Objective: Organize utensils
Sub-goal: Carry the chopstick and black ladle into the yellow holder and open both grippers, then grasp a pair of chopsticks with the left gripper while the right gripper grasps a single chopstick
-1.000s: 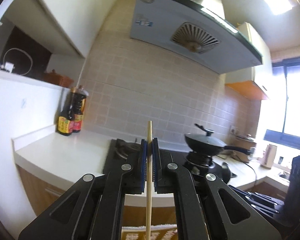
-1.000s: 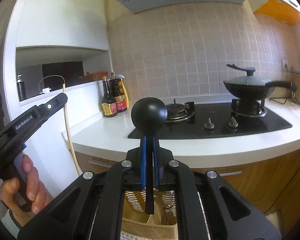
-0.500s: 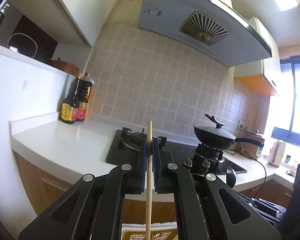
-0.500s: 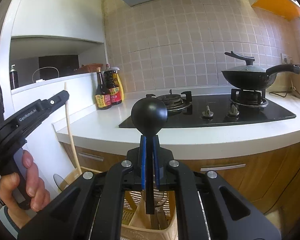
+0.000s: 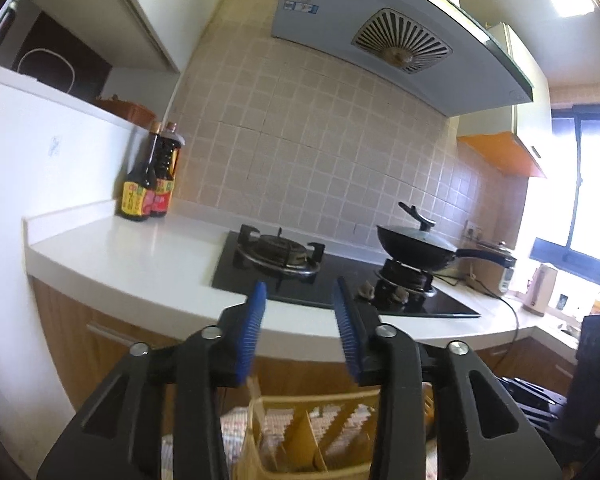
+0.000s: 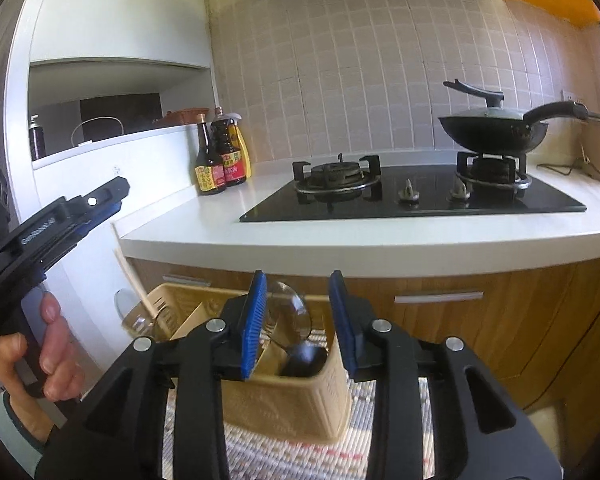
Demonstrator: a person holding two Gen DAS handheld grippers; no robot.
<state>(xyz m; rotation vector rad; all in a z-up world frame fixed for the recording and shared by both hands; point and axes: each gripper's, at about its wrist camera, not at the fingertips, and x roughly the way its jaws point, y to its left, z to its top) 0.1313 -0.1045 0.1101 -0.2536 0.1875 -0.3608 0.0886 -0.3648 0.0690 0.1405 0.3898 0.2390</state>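
A beige slotted utensil holder (image 6: 284, 396) stands on a patterned mat below both grippers; it also shows in the left wrist view (image 5: 312, 440). My right gripper (image 6: 298, 324) is open and empty just above it. A black ladle (image 6: 300, 356) lies in the holder's near compartment, next to metal spoons (image 6: 290, 312). My left gripper (image 5: 300, 330) is open and empty over the holder; it also shows in the right wrist view (image 6: 100, 200). Wooden chopsticks (image 6: 130, 276) stand tilted in the holder's far left compartment, below the left gripper.
A white countertop (image 6: 340, 236) with a black gas hob (image 6: 412, 196) runs behind. A lidded black wok (image 6: 494, 128) sits on the right burner. Sauce bottles (image 6: 218, 156) stand at the counter's left end. Wooden cabinet fronts (image 6: 480, 320) are behind the holder.
Both grippers dropped lower and opened. The left let go of the chopstick and the right let go of the black ladle; both now rest in the holder.
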